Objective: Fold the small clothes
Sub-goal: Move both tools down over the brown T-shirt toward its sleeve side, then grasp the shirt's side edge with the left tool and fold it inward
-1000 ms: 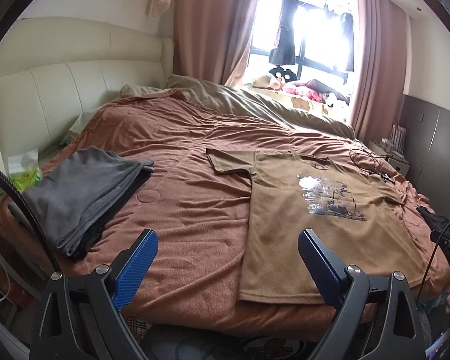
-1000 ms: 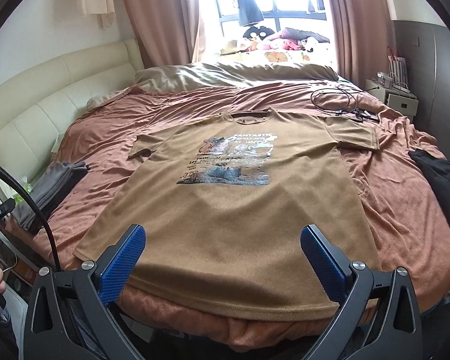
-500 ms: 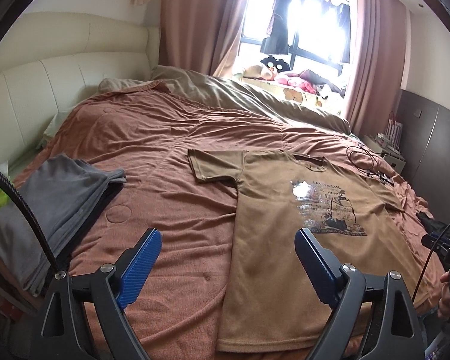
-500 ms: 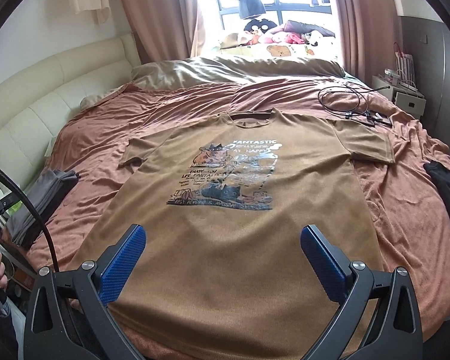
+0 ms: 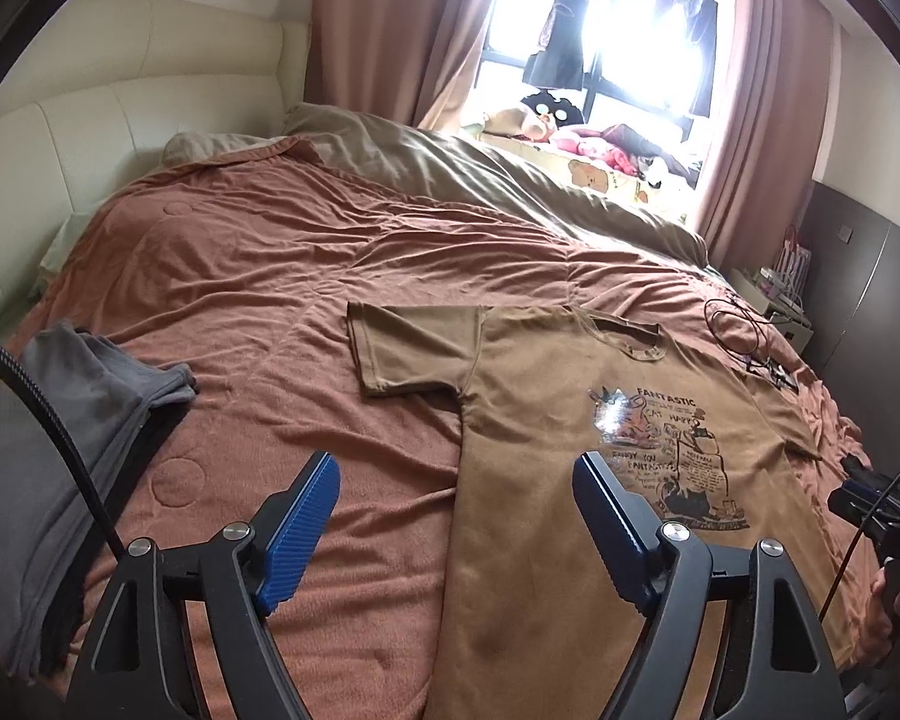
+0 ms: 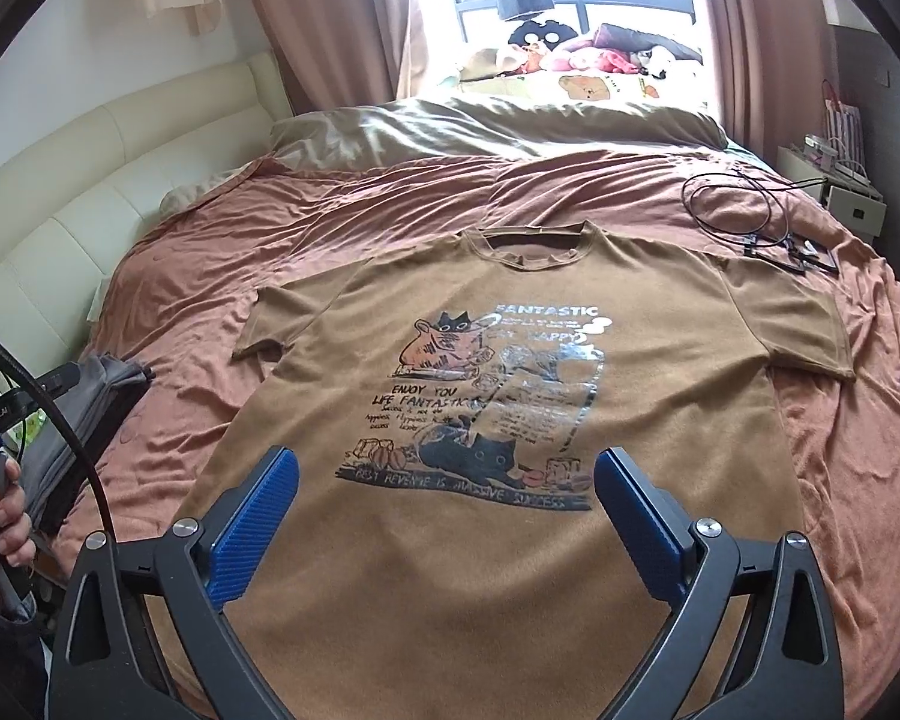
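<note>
Folding has not begun on the brown T-shirt [image 6: 510, 570]: it lies spread flat, print side up, across the near right part of the bed, collar toward the far window, both short sleeves stretched out to the sides. No crease or fold shows in it anywhere, so every step of its folding is left to do, by my reckoning.

The left gripper [image 5: 453, 525] hangs over the shirt's left side edge, one blue pad above the bare rust-coloured bedspread [image 5: 258, 276], the other above the brown cloth. Its jaws are closing, yet nothing sits between them; they stand apart and clear of the fabric. The right gripper [image 6: 444, 525] hovers over the lower body of the shirt, just near of the printed picture, jaws wide apart and empty too.

At the near left edge of the bed rests a stack of grey folded clothes [image 5: 60, 450], well apart from the shirt; that pile looks like finished work. A tangle of black cable [image 6: 750, 216] lies on the far right of the bedspread, just beyond the right sleeve.
</note>
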`<state>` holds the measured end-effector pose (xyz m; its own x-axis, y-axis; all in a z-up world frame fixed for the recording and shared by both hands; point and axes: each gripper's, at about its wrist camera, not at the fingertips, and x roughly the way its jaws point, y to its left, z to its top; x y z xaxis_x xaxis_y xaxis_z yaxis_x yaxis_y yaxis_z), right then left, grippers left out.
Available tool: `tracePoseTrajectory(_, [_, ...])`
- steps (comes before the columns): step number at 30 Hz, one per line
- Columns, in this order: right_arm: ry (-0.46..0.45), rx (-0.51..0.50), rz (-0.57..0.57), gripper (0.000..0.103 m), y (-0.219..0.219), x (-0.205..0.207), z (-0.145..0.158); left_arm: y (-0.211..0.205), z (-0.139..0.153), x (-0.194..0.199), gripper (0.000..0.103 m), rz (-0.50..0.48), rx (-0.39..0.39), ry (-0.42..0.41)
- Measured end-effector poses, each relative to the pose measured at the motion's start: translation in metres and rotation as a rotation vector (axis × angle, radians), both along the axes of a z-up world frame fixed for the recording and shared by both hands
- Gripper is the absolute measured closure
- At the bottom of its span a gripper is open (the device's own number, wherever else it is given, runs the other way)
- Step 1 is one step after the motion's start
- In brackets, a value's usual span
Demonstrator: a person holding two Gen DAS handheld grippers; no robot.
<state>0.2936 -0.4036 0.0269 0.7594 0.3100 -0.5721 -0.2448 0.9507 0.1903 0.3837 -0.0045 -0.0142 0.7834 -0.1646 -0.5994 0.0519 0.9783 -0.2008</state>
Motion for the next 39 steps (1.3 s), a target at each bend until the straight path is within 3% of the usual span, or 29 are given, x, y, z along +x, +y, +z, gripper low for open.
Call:
tracePoseTrajectory(11, [-0.014, -0.005, 0.018, 0.006, 0.034, 0.068, 0.003, 0.012, -0.018, 0.076, 0.029, 0.005, -0.053, 0.059])
tracePoseTrajectory(20, [0.006, -0.003, 0.016, 0.013, 0.067, 0.126, -0.012, 0.034, -0.034, 0.129, 0.033, 0.058, -0.119, 0.074])
tracePoseTrajectory(39, [0.131, 0.024, 0.082, 0.048, 0.136, 0.215, -0.046, 0.066, -0.107, 0.212, 0.045, 0.154, -0.237, 0.259])
